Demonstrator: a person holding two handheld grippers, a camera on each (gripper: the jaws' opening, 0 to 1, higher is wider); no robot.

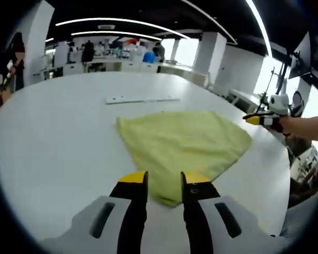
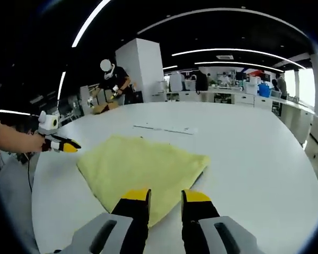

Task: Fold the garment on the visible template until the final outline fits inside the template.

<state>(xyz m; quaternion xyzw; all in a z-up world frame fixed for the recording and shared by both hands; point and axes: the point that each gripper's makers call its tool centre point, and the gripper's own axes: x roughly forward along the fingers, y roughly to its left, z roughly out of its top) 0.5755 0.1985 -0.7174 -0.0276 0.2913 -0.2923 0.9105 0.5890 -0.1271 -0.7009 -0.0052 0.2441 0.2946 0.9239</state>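
- On the white counter [image 1: 53, 137], a yellow garment [image 1: 183, 145] lies flat, already in a folded, roughly four-sided shape, with one corner pointing toward 6 o'clock in the left gripper view.
- The left claw [image 1: 164, 185] hovers at that near corner, its yellow-tipped jaws standing apart with cloth showing in the gap; it grips nothing that I can see.
- In the right gripper view, the right claw [image 2: 165, 200] sits at 6 o'clock over the garment's [image 2: 140, 169] near edge, jaws likewise apart and empty.
- Each claw also shows in the other's view: the right one at 3 o'clock, just beside the cloth's far corner, and the left one at 9 o'clock, held in a person's hand.
- A thin, pale flat strip [image 1: 142, 99] lies on the counter beyond the garment at about 12 o'clock; whether it belongs to the template I cannot tell, and no template outline is clear.
- My reading: this is a pause between folds, both claws lining up on opposite corners.
- The next move likely calls for pinching both corners together and carrying them across evenly, so the outline shrinks without skewing.
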